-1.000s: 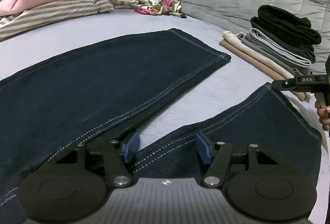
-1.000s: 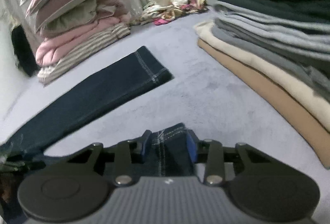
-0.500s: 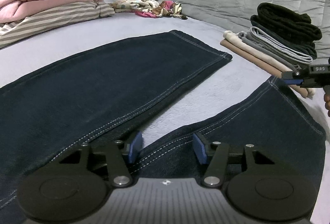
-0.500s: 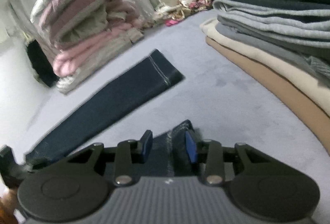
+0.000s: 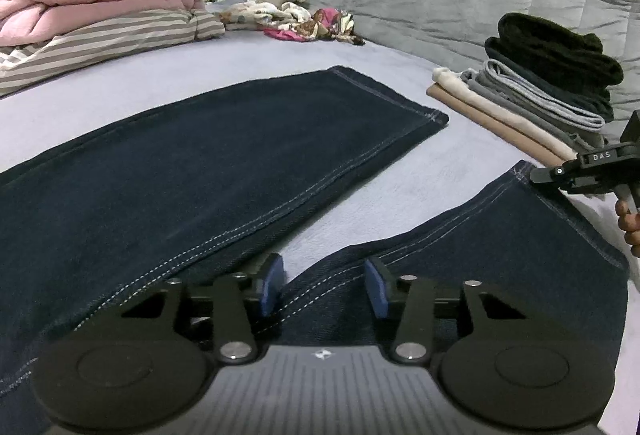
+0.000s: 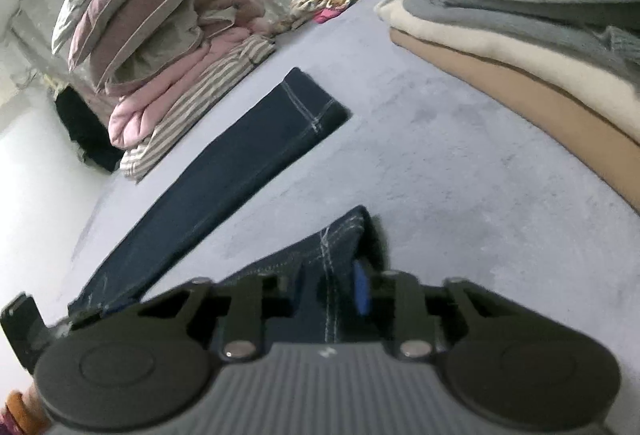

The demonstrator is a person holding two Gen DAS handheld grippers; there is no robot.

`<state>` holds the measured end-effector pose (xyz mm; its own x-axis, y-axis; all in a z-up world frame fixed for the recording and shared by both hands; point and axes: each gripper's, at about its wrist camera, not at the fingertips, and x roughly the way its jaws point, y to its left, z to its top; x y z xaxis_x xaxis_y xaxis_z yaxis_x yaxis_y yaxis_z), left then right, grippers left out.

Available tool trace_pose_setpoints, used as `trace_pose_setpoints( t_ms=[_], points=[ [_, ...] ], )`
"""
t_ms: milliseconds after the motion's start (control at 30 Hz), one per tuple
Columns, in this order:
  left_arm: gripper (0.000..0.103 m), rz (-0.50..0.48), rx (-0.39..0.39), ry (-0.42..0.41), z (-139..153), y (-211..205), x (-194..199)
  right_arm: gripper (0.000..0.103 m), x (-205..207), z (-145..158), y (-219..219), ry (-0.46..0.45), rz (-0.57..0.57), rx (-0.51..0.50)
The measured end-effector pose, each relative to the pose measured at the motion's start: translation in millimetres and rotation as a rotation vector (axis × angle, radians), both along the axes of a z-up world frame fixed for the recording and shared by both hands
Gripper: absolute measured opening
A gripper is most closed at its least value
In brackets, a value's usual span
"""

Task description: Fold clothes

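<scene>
The right gripper (image 6: 330,293), closed on the hem corner of the near jeans leg (image 5: 500,247), now sits rolled over to one side, so its view is tilted against a second ago. The hem corner stands up higher between its blue pads (image 6: 361,293) than before, with more stitched denim showing. In the left wrist view that gripper (image 5: 544,177) has slid from the hem's right part to its far left corner.
</scene>
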<state>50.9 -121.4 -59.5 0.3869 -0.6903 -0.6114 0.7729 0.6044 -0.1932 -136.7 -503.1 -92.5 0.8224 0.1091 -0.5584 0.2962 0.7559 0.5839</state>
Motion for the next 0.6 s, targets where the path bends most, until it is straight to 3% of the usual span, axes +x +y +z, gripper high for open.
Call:
trace_pose_setpoints(
  t_ms=[167, 233, 300, 367, 433, 467, 500, 600],
  points=[
    [0.032, 0.008, -0.005, 0.014, -1, -1, -2, 0.004, -1, 6, 1, -0.063, -0.001, 0.026],
    [0.033, 0.010, -0.004, 0.020, -1, -2, -2, 0.011, 7, 4, 6, -0.034, 0.025, 0.004],
    [0.034, 0.015, -0.001, 0.027, -1, -2, -1, 0.036, 17, -4, 11, 0.023, 0.058, -0.018],
    [0.035, 0.018, 0.004, 0.028, -2, -3, -1, 0.042, 19, -7, 15, 0.007, 0.078, -0.024],
    [0.036, 0.021, 0.005, 0.026, -2, -5, -1, 0.030, 21, -8, 14, 0.004, 0.073, 0.000],
    [0.036, 0.025, 0.000, 0.027, -2, -5, -1, 0.010, 22, -8, 14, 0.003, 0.069, 0.013],
    [0.036, 0.030, -0.007, 0.030, -2, -4, -1, 0.004, 21, -8, 13, 0.005, 0.042, 0.010],
    [0.037, 0.048, -0.035, 0.024, -1, -2, -3, 0.003, 13, -2, 7, -0.027, -0.040, 0.012]
  ],
)
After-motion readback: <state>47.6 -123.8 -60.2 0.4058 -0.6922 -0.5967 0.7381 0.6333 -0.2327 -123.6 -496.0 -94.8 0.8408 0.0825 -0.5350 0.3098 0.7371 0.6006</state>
